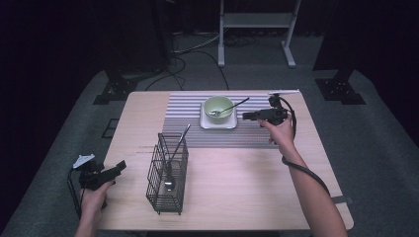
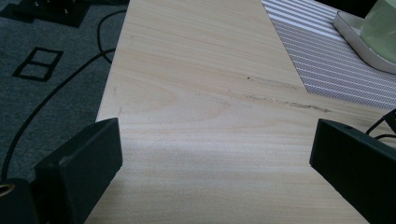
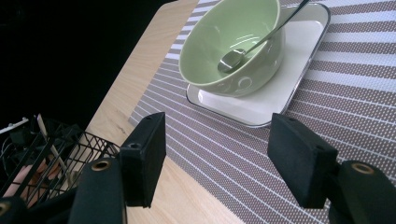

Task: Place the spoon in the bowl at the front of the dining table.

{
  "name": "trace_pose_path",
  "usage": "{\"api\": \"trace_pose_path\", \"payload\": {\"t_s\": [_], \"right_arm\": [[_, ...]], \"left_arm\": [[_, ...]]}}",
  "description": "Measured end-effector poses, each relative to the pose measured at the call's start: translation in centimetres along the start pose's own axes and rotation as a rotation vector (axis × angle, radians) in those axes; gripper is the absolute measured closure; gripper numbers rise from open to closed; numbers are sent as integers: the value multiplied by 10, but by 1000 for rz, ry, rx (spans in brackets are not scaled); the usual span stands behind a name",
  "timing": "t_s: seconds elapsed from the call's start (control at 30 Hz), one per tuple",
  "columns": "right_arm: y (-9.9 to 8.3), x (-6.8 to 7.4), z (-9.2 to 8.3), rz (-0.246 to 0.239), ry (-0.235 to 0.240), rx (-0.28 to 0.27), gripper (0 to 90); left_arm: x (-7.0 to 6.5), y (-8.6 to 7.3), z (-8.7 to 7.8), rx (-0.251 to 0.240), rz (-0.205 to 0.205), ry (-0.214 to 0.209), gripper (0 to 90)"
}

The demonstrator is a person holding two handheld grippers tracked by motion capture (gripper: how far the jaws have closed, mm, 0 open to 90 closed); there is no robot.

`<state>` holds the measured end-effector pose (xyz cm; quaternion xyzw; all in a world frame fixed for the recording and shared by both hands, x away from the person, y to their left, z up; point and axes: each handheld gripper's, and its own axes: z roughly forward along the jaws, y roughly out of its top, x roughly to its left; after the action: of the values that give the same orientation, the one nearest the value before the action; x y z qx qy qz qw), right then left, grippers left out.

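Note:
A pale green bowl (image 1: 219, 108) (image 3: 232, 44) stands on a white square plate (image 1: 218, 124) (image 3: 280, 93) on a striped placemat (image 1: 188, 113) (image 3: 355, 93). A metal spoon (image 1: 228, 108) (image 3: 252, 44) rests inside the bowl, its handle leaning over the right rim. My right gripper (image 1: 245, 116) (image 3: 217, 135) hovers just right of the plate, pointing at the bowl, open with nothing between its jaws. My left gripper (image 1: 121, 166) (image 2: 215, 140) is held at the table's near left edge, open and empty over bare wood.
A black wire basket (image 1: 168, 173) (image 3: 56, 158) stands on the wooden table (image 1: 247, 187) between the two hands, holding a long metal utensil (image 1: 178, 143). Grey carpet, cables and stand legs surround the table.

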<state>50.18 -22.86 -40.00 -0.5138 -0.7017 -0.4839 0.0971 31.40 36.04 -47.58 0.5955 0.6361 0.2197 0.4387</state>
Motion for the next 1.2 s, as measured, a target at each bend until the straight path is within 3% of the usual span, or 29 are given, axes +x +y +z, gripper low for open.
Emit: {"api": "trace_pose_path", "payload": {"t_s": [1.2], "right_arm": [[-33, 10, -10, -45, 53, 50, 340]], "left_arm": [[0, 0, 0, 3, 7, 2, 13]]}}
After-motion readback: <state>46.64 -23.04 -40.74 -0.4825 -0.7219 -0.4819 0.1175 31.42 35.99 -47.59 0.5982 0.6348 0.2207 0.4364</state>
